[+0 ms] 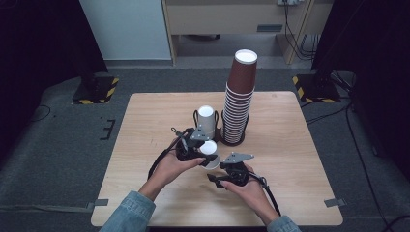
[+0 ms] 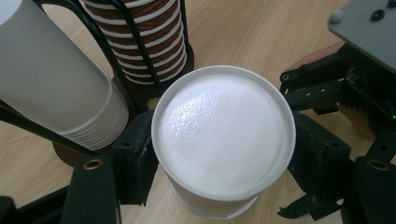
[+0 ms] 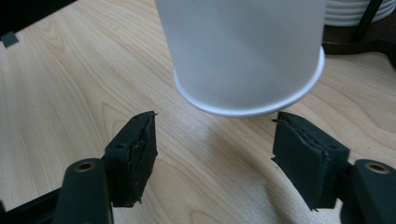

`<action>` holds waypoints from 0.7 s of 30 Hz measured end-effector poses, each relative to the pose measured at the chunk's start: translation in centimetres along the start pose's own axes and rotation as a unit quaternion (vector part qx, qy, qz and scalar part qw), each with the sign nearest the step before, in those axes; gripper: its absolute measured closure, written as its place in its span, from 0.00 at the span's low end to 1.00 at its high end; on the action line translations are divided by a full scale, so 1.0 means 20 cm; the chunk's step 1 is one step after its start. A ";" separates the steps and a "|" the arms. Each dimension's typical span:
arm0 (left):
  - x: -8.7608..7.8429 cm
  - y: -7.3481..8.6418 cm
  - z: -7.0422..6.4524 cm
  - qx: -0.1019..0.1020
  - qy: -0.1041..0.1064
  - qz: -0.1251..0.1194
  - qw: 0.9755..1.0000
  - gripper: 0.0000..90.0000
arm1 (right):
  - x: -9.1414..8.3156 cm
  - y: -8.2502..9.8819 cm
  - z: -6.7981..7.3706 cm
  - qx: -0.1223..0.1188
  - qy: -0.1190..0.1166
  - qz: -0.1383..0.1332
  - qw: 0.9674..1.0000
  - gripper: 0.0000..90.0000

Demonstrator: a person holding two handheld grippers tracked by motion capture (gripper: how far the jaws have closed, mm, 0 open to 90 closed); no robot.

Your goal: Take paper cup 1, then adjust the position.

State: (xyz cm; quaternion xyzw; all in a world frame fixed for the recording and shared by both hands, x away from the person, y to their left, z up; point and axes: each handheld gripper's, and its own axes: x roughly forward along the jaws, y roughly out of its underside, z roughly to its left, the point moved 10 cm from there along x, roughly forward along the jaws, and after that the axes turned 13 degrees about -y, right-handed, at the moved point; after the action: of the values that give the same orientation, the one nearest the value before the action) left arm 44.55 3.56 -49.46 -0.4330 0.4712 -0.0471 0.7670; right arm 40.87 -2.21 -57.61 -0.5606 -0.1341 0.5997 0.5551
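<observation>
The wooden desk (image 1: 290,159) is carrying a tall stack of brown cups (image 1: 238,101) in a wire holder, with a shorter stack of white cups (image 1: 206,122) just beside it. In front of these, the left gripper (image 1: 200,153) is grasping an upturned white cup (image 2: 223,140) between its fingers (image 2: 135,163), lifted above the desk. The right gripper (image 3: 215,149) is sitting just below that cup's rim, its fingers (image 3: 133,156) spread apart and touching nothing.

Matt white paper cup (image 2: 223,140), pale smooth wood-grain table (image 3: 56,84), glossy brown paper cups (image 1: 239,104).
</observation>
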 end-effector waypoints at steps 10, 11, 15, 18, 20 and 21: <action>0.02 0.02 -0.05 0.002 0.007 0.001 1.000 0.34 | 0.01 0.02 -0.01 0.003 0.010 0.007 1.000 0.30; 0.02 0.02 -0.05 0.002 0.007 0.001 1.000 0.34 | 0.01 0.02 -0.01 0.003 0.010 0.007 1.000 0.30; 0.02 0.02 -0.06 -0.001 0.013 0.001 1.000 0.34 | 0.01 0.02 -0.03 0.010 0.016 0.000 1.000 0.32; 0.02 0.03 -0.07 0.000 0.013 0.001 1.000 0.34 | 0.00 0.01 -0.04 0.010 0.025 0.000 1.000 0.36; 0.01 0.02 -0.07 0.000 0.014 -0.001 1.000 0.34 | -0.01 0.02 -0.05 0.005 0.032 0.002 0.999 0.39; 0.01 0.02 -0.07 0.000 0.013 -0.001 1.000 0.34 | -0.01 0.02 -0.06 0.001 0.034 0.003 0.999 0.40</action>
State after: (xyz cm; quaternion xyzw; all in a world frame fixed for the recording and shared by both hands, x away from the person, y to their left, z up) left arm 43.42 2.90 -50.19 -0.4326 0.4810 -0.0539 0.7607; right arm 41.57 -3.02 -58.11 -0.5802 -0.1130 0.5823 0.5582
